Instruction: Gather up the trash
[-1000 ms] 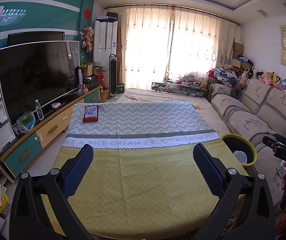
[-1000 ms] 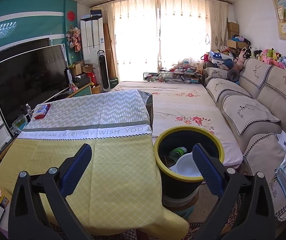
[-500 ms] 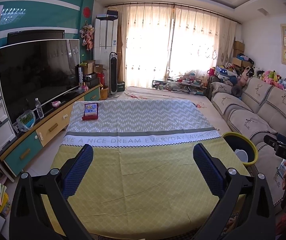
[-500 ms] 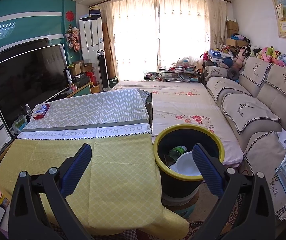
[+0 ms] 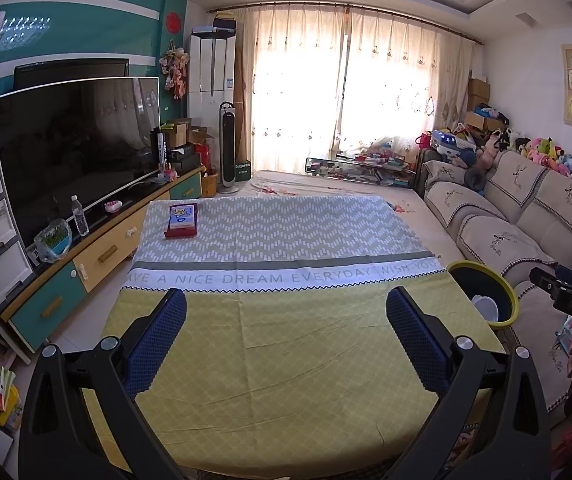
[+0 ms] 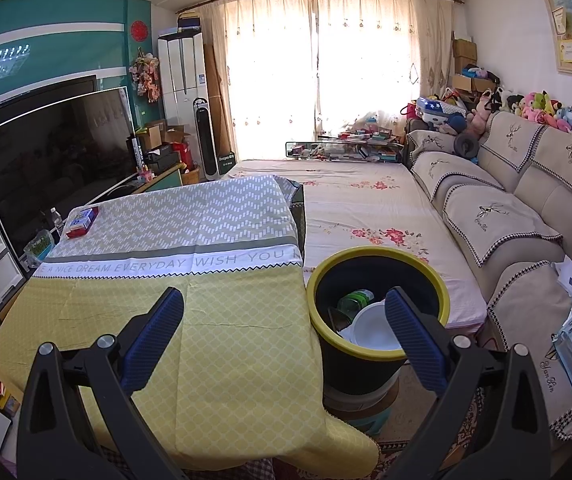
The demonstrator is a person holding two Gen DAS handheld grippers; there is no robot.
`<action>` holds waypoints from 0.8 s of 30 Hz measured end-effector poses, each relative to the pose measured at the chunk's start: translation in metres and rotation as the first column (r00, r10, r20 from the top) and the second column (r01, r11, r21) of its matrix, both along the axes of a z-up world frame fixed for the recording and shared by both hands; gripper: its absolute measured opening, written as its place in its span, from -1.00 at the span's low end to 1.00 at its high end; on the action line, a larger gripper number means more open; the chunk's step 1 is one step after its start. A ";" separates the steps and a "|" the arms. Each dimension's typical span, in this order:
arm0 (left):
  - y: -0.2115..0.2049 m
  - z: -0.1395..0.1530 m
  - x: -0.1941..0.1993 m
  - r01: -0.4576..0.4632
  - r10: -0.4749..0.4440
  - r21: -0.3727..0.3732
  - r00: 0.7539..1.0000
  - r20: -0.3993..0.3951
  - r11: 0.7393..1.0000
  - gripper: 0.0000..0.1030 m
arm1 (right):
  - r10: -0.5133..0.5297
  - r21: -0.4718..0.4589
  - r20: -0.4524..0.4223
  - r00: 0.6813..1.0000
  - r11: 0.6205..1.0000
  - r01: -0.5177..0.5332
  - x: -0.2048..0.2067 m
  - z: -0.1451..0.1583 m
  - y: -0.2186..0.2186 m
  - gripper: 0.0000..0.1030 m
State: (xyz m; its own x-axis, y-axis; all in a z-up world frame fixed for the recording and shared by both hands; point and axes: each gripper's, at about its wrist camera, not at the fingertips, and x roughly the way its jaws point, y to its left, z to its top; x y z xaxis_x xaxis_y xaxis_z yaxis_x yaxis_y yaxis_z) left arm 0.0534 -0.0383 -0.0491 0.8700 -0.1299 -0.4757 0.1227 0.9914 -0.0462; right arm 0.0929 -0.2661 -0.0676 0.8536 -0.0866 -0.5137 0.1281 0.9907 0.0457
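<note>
Left wrist view: the left tool (image 5: 286,320) hangs wide open and empty over the near, yellow part of the table (image 5: 286,360). The one loose thing on the cloth is a red box (image 5: 182,221), far ahead of the tool and off to its left, well apart from it. The bin (image 5: 481,300) stands beside the table to the tool's right. I judge the collecting nearly done; if the box counts as trash, the next move calls for a long reach forward and left.

Right wrist view: the right tool (image 6: 285,320) is likewise spread wide with nothing in it, the bin (image 6: 377,304) just ahead of its right finger. A white bowl (image 6: 371,330) and a green bottle (image 6: 355,300) lie inside. The red box (image 6: 82,222) sits far ahead-left.
</note>
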 end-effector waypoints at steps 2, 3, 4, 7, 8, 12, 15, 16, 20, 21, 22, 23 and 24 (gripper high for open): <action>-0.001 0.000 0.001 -0.001 0.001 0.002 1.000 -0.001 1.000 0.91 | 0.001 0.001 0.000 1.000 1.000 -0.001 0.001 -0.001 0.000 0.86; 0.000 -0.001 0.001 -0.002 0.002 0.002 1.000 -0.002 1.000 0.91 | 0.001 0.001 0.000 1.000 1.000 -0.001 0.001 -0.001 0.000 0.86; 0.000 -0.001 0.001 -0.004 0.004 0.002 1.000 -0.004 1.000 0.91 | 0.001 0.001 0.000 1.000 1.000 -0.001 0.001 -0.001 0.000 0.86; 0.000 -0.002 0.002 -0.006 0.006 -0.001 1.000 -0.007 1.000 0.91 | -0.001 0.000 -0.003 1.000 1.000 0.001 0.001 -0.002 0.001 0.86; 0.000 -0.002 0.002 -0.006 0.006 0.000 1.000 -0.008 1.000 0.91 | -0.001 0.001 -0.003 1.000 1.000 0.001 0.001 -0.003 0.001 0.86; 0.001 -0.002 0.002 -0.005 0.005 0.002 1.000 -0.008 1.000 0.91 | -0.002 0.002 -0.004 1.000 1.000 0.002 0.002 -0.004 0.002 0.86; 0.001 -0.002 0.002 -0.006 0.006 0.002 1.000 -0.009 1.000 0.91 | -0.001 0.001 -0.005 1.000 1.000 0.001 0.003 -0.005 0.002 0.86; 0.001 -0.003 0.002 -0.007 0.007 0.002 1.000 -0.011 1.000 0.91 | 0.000 0.001 -0.005 1.000 1.000 0.000 0.003 -0.006 0.002 0.86; 0.003 -0.004 0.005 0.011 -0.011 -0.020 1.000 -0.024 1.000 0.91 | -0.001 0.001 -0.006 1.000 1.000 0.001 0.003 -0.006 0.003 0.86; 0.003 -0.004 0.005 0.015 -0.015 -0.024 1.000 -0.027 1.000 0.91 | -0.001 0.002 -0.006 1.000 1.000 0.001 0.003 -0.006 0.002 0.86; 0.003 -0.004 0.006 0.016 -0.016 -0.025 0.999 -0.031 1.000 0.91 | 0.000 0.002 -0.007 1.000 1.000 0.000 0.003 -0.007 0.003 0.86; 0.003 -0.005 0.007 0.015 -0.016 -0.025 0.999 -0.033 1.000 0.91 | -0.001 0.002 -0.007 1.000 1.000 0.001 0.003 -0.007 0.003 0.86; 0.002 -0.005 0.007 0.014 -0.014 -0.024 0.999 -0.031 1.000 0.91 | -0.001 0.002 -0.008 1.000 1.000 0.001 0.003 -0.007 0.003 0.86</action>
